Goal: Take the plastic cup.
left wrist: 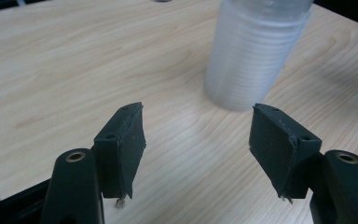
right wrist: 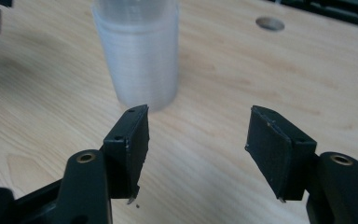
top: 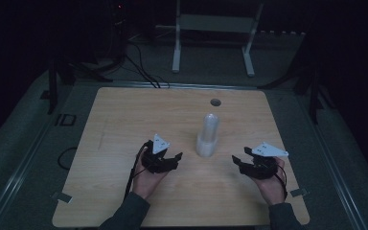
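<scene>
A stack of clear cups (top: 207,135) stands upright just right of the middle of the table (top: 120,115), its base wider than its rounded top. A small round hole (top: 215,102) in the tabletop lies past the stack, at about 12 o'clock from it.

The left gripper (top: 176,158) sits at about 8 o'clock from the stack, near it but not touching, held in a hand (top: 148,179) that comes in from the bottom edge. In the left gripper view its jaws stand spread, with bare wood between them — the stack (left wrist: 251,56) rises beyond the right jaw, up toward 1 o'clock, clear of both pads.

The right gripper (top: 237,160) is at about 4 o'clock from the stack, a little farther off, pointing back toward it. In the right gripper view its jaws are spread as well and pinch nothing — the stack (right wrist: 140,60) stands just past the tip of the left jaw, at 11 o'clock, and the hole (right wrist: 270,23) shows far off at 1 o'clock.

Each gripper carries a grey three-cornered plate on top, and a cable trails from the left one down along the wrist. Both sleeves are dark. Beyond the table's far edge, a white frame (top: 213,36) stands on the floor.
</scene>
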Tool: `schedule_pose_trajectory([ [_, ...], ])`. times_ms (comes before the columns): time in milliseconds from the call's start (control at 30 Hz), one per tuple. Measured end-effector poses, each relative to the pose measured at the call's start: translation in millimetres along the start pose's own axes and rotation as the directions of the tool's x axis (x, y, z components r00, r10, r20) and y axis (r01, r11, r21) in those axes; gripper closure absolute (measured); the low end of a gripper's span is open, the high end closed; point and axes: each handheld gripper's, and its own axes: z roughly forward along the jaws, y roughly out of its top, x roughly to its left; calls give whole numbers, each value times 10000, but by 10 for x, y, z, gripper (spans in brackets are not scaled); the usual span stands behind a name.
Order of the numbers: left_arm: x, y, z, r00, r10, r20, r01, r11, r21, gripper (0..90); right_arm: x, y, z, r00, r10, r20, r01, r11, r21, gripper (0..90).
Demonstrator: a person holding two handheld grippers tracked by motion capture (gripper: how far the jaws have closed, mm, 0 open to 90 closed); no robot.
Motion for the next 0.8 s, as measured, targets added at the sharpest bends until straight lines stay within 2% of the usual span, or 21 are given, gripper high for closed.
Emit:
schedule_pose_trajectory([
  [133,-82,123,52,9996,230,193,-228,9997,-73,336,16,157,-35,9997,-141,-176,136,9995,-279,386],
  [233,-94,144,64,9992,306,244,-305,9995,-75,331,20,211,-42,9996,-203,-200,195,9991,-377,386],
  [333,-166,212,141,9979,581,300,-580,9983,-45,330,24,299,-55,9993,-250,-290,233,9982,-556,383],
  [433,-186,228,183,9976,596,343,-594,9982,-51,329,29,339,-56,9991,-284,-330,264,9978,-607,381],
  [533,-225,270,261,9961,647,602,-646,9979,-37,325,37,390,-51,9990,-296,-344,270,9969,-745,381],
  [600,-263,288,286,9946,846,598,-842,9964,-89,325,39,412,-54,9986,-219,-475,177,9959,-882,384],
  [800,-311,322,419,9940,884,638,-874,9960,-189,289,61,507,-54,9980,-303,-555,246,9946,-1009,383],
])
